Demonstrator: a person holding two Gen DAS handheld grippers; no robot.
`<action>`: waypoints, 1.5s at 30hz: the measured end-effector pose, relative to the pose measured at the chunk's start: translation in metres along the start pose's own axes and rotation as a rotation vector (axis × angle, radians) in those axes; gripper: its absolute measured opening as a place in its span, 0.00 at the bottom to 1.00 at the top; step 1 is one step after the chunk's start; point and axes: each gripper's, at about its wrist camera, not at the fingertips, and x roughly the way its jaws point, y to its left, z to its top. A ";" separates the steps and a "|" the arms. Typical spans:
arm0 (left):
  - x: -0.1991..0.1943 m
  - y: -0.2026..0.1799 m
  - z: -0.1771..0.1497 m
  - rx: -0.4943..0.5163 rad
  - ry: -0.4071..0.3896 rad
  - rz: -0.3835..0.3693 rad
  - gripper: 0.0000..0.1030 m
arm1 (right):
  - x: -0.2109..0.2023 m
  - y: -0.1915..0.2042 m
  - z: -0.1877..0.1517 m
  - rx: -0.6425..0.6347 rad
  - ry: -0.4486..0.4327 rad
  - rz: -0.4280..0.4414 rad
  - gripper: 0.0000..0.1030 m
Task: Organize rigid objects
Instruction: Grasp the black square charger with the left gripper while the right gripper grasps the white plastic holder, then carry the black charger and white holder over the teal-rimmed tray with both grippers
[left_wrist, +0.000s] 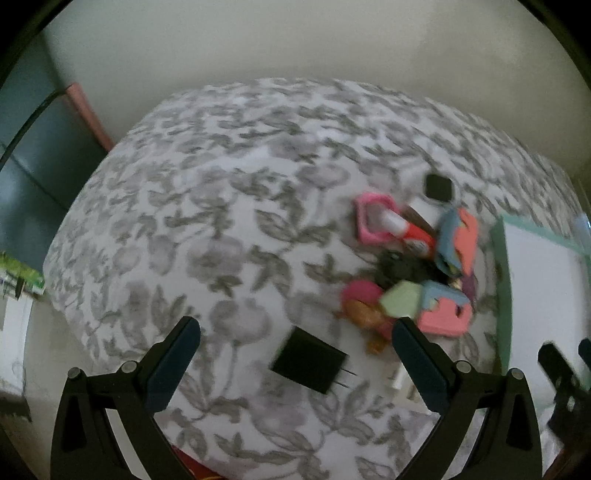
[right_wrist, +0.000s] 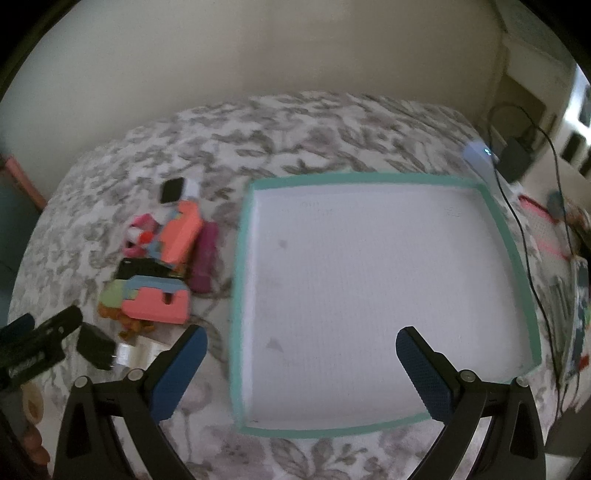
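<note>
Facing right tongs (right_wrist: 301, 354): whole teal tray (right_wrist: 369, 178).

Floral bedspread (left_wrist: 221, 221) carries toy pile (left_wrist: 413, 258), black charger (left_wrist: 310, 365), teal-rimmed tray (right_wrist: 369, 179).

Black charger (left_wrist: 309, 364) apart, toy pile (right_wrist: 159, 266) beside teal-rimmed tray (right_wrist: 515, 258)

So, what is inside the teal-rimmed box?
Nothing: the teal-rimmed box shows only its bare white floor with a few faint marks. The right gripper's fingers cover part of its near side.
</note>
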 end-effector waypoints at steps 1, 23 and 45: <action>0.000 0.005 0.000 -0.016 -0.027 0.012 1.00 | -0.001 0.009 0.000 -0.034 -0.009 0.011 1.00; 0.079 0.018 -0.016 -0.060 0.249 -0.114 1.00 | 0.075 0.120 -0.026 -0.311 0.198 0.121 1.00; 0.105 -0.013 -0.030 -0.024 0.324 -0.174 0.63 | 0.087 0.111 -0.013 -0.257 0.177 0.126 0.58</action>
